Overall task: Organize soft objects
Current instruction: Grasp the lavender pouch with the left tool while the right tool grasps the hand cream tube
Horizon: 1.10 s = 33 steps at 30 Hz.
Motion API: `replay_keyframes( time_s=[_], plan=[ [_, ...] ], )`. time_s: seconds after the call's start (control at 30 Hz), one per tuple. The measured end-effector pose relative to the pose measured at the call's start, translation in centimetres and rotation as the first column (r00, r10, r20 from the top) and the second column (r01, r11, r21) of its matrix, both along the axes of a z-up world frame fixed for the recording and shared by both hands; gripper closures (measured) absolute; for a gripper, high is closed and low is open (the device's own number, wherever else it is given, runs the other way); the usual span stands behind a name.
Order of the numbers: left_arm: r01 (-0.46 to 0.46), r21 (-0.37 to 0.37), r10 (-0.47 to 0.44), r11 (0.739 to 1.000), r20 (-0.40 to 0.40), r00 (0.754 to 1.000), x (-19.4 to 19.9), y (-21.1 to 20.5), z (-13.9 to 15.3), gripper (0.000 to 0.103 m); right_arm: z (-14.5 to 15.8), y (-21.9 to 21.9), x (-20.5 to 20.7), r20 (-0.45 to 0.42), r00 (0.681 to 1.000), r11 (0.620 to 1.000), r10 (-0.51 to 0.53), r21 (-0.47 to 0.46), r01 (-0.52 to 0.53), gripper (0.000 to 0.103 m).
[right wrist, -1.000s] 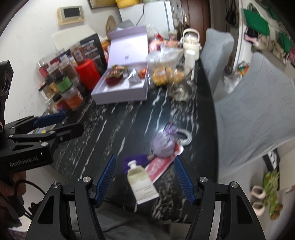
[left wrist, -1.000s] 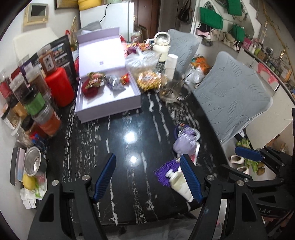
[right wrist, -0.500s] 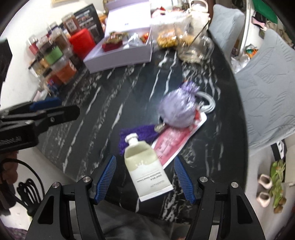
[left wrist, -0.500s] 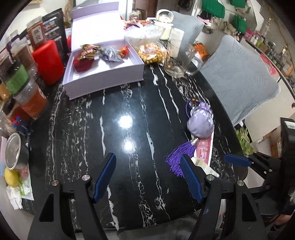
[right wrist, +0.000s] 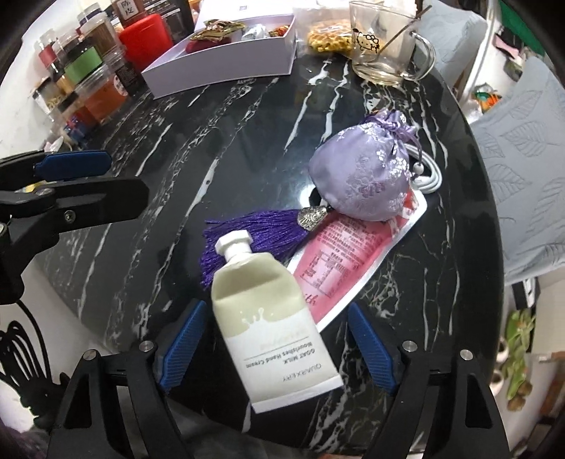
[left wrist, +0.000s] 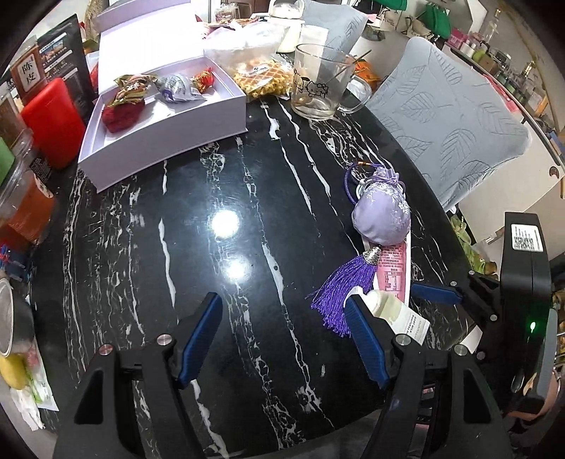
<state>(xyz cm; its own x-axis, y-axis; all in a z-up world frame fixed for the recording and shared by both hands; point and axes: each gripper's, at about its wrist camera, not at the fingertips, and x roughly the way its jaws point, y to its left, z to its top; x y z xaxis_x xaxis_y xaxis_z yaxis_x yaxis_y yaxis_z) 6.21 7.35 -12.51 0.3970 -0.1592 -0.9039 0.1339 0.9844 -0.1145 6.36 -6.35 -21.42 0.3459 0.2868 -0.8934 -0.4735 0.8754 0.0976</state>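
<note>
Cream tube (right wrist: 272,325): we read "QUARXERY" and "GOAT MILK Nourishes Hand Cream". The words are upside down from where we look.
Brown jar label (left wrist: 28,70): we read two Chinese signs, "陈皮". The same white label shows on top of a jar (right wrist: 126,5) in the right wrist view.
Glass mug (left wrist: 317,83): we see a Hello Kitty cat picture. No words on it that we can read.
Pink packet (right wrist: 339,254): we see many small lines of print, too small for us to read.
White sticker on the black claw body (left wrist: 526,238): we see tiny print that we cannot read.
</note>
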Motion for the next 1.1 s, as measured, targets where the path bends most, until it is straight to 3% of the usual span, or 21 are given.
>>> replay_keyframes(
  time_s=[0.03,0.1,0.2,0.33,0.5,1.1],
  plan=[
    [0.000,0.002,0.000,1.000,-0.002,1.000,0.2,0.0,-0.1,0.031,-0.1,0.1,0.1,0.006,1.000,1.000,-0.004,-0.009,0.004,0.022],
    [-0.001,0.005,0.001,1.000,0.001,1.000,0.4,0.0,0.0,0.031,0.1,0.1,0.0,0.021,1.000,1.000,-0.010,-0.011,0.010,0.037],
    [-0.009,0.003,0.009,1.000,0.009,1.000,0.8,0.1,0.1,0.031,0.3,-0.3,0.0,0.021,1.000,1.000,-0.012,0.005,0.012,0.047],
    [-0.020,-0.011,0.020,1.000,0.014,1.000,1.3,0.1,0.3,0.031,0.5,-1.4,0.2,-0.016,0.999,0.997,-0.040,0.065,0.041,0.049],
    [-0.010,-0.024,0.011,1.000,0.021,1.000,1.8,-0.7,0.5,0.031,1.2,-2.7,0.1,0.002,0.997,0.993,-0.079,0.083,0.079,0.050],
    [0.154,-0.077,-0.153,0.985,0.015,0.988,5.6,-7.8,-1.2,0.031,1.6,-9.5,2.1,-0.004,0.971,0.967,-0.241,0.090,0.240,0.050]
  ],
)
